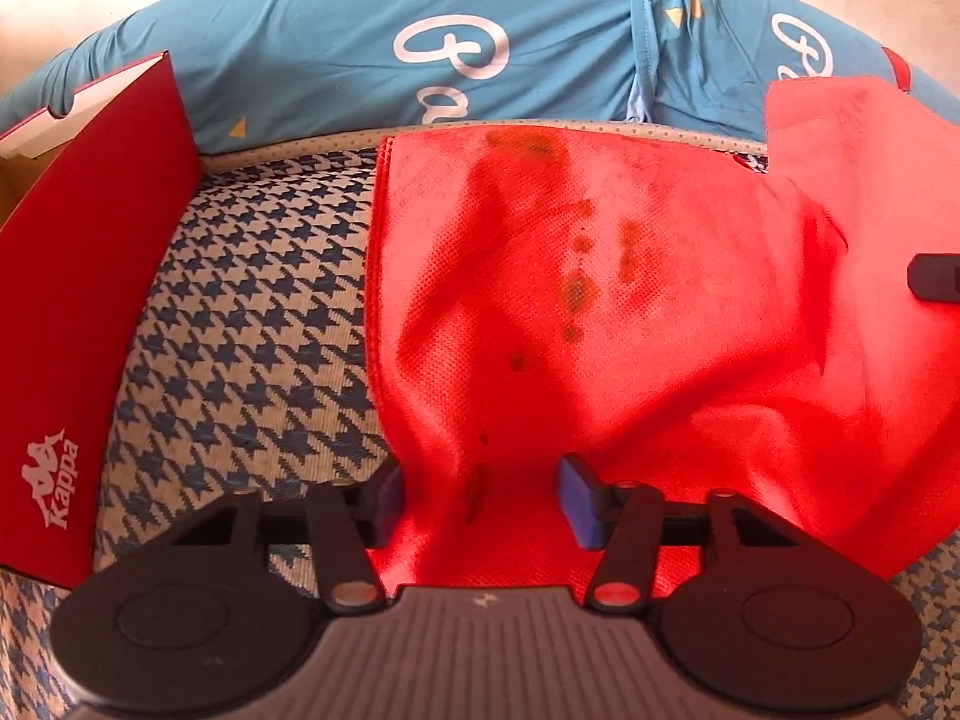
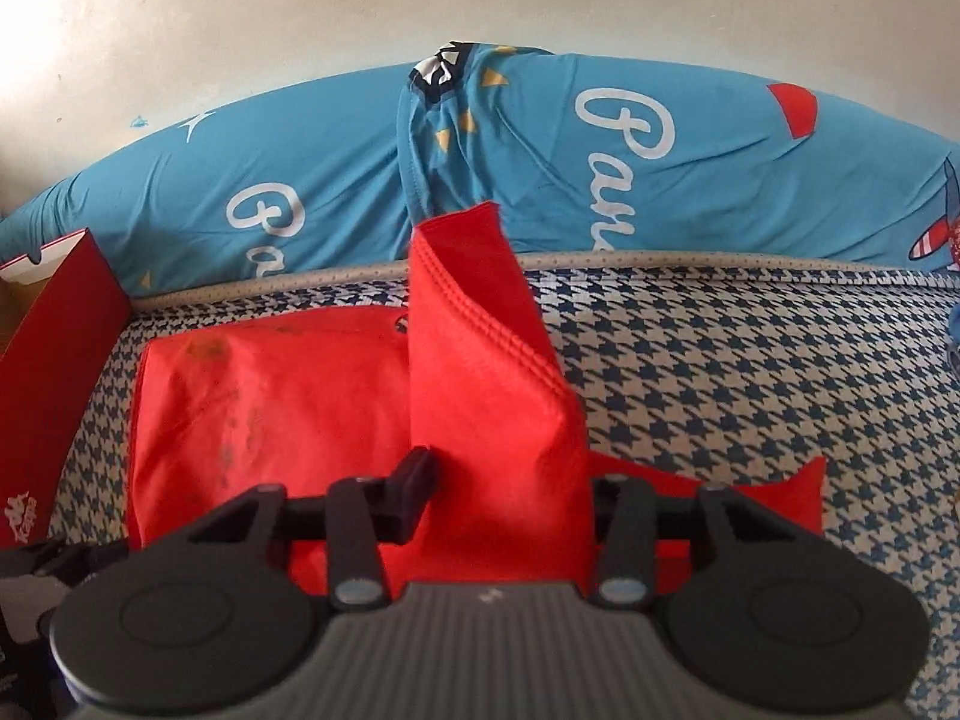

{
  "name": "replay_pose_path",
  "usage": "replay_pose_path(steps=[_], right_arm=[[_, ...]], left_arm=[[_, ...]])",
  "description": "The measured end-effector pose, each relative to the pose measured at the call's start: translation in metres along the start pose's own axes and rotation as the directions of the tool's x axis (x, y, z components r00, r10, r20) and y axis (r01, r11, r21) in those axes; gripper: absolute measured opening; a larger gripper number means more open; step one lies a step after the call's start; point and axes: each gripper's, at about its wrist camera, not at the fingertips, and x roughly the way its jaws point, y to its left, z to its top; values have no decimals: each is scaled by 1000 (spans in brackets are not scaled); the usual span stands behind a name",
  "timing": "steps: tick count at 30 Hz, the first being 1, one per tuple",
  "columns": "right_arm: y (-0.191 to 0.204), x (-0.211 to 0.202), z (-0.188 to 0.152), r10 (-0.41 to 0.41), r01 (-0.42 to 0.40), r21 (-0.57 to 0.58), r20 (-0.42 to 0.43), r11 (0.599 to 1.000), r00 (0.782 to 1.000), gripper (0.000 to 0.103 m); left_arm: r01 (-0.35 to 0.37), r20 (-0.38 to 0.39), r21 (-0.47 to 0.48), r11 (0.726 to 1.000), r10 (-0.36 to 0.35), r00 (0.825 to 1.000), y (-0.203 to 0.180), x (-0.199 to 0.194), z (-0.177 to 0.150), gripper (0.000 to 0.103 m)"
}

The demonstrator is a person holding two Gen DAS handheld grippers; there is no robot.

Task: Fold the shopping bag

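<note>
Houndstooth mattress [image 1: 252, 330]; left fingers [image 1: 579, 501] and right fingers [image 2: 414, 489] clamp bag [image 1: 600, 300], right view shows peak [image 2: 474, 360].

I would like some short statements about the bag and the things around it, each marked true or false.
1. The shopping bag is red. True.
2. It lies on a plain white sheet. False: on a blue-and-white checked cover.
3. A red box stands to its left. True.
4. The pillow behind is green. False: it is blue.
5. The right gripper lifts part of the bag. True.
</note>
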Motion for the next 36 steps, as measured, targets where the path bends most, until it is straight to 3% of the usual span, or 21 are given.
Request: replay_pose_path(steps=[8,13,23,25,26,28,29,30,36], right_arm=[[1,-43,-25,-10,11,-33,25,999,1000,24],[-1,-59,-50,-42,44,-50,31,998,999,24],[-16,-63,-107,-61,62,6,-98,998,993,28],[-18,-66,-114,-60,62,16,-101,998,993,34],[-20,-68,-117,-55,58,22,-97,998,994,43],[-22,-78,-120,-42,44,36,-68,998,997,63],[-23,-84,-120,-37,39,42,-50,998,998,83],[-22,-91,-118,-26,27,36,-31,999,999,89],[-26,-121,-98,14,-16,52,42,999,999,97]], left_arm=[[2,5,28,1000,-2,1000,5,-14,-10,35],[6,5,49,999,-6,1000,9,-26,-22,34],[25,7,103,994,-26,1000,7,-44,-52,35],[26,13,102,994,-27,1000,8,-46,-54,35],[25,16,98,995,-26,1000,8,-47,-54,35],[26,21,80,996,-28,999,11,-48,-55,35],[27,25,74,997,-29,999,12,-49,-55,36],[28,25,77,997,-30,999,12,-49,-55,37],[8,33,107,994,-12,999,9,-51,-57,38]])
